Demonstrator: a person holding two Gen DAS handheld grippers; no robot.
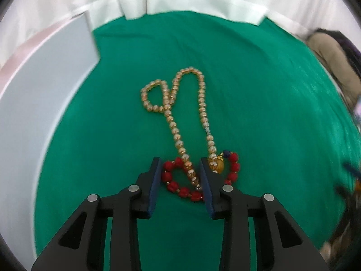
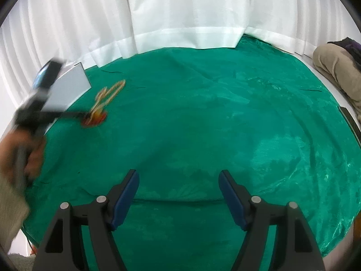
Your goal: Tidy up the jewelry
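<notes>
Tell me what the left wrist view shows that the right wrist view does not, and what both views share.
Only the left wrist view shows the left tool open over the jewelry, the single gold beads, and a blue bead on the red bracelet.

Only the right wrist view shows the open right tool over bare cloth, and the person's left hand.

Both show the green cloth, the gold necklace and the grey box.
</notes>
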